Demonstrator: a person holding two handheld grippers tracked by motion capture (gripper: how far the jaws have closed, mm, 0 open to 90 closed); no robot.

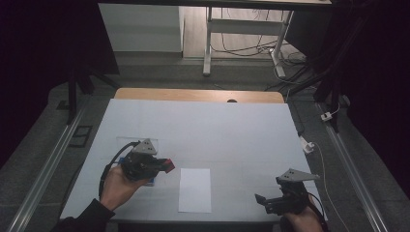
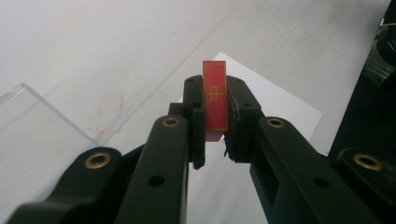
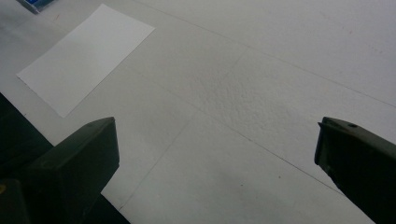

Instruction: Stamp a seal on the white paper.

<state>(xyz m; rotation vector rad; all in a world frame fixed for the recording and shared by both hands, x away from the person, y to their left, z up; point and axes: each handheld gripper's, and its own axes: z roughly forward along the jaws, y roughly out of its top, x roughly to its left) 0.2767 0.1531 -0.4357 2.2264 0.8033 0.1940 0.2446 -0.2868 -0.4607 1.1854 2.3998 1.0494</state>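
My left gripper (image 2: 215,100) is shut on a thin red card (image 2: 215,95) with gold lines, held on edge between the jaws. From above, that left gripper (image 1: 164,165) hovers at the table's left with the red card (image 1: 168,166) at its tip, just left of a white sheet of paper (image 1: 195,189). The same white sheet (image 3: 84,56) lies flat at the upper left of the right gripper view. My right gripper (image 1: 263,200) rests near the front right edge, jaws spread wide apart with nothing between them (image 3: 217,154).
A clear plastic box (image 2: 32,135) stands on the white table cover (image 1: 217,130) beside the left hand, and a blue object (image 1: 145,182) lies under that hand. The wooden table edge (image 1: 198,94) runs along the back. A white cable (image 1: 325,169) trails off the right side.
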